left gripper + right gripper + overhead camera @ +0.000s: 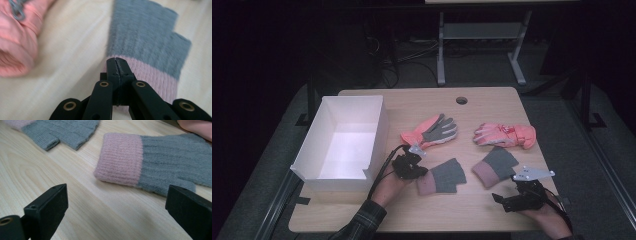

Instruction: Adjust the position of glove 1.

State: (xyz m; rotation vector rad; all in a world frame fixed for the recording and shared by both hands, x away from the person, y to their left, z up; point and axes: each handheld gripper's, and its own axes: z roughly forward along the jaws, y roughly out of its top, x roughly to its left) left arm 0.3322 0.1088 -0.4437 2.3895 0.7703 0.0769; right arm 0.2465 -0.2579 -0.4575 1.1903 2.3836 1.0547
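One knitted glove (443,177) is pinched by the left gripper (116,62) near the table's front edge; the white box (377,127) sits unfilled, the right gripper (117,202) gaping wide.

Bare desk (362,212) runs along the near edge, open to passage from left to right. A white box (343,142) with tall walls blocks the left side. Mid-desk, two grey-and-pink knit gloves (443,176) (495,166) lie flat with a bare strip between them. Beyond, two pink gloves (430,131) (506,135) lie apart; the far edge is bare.
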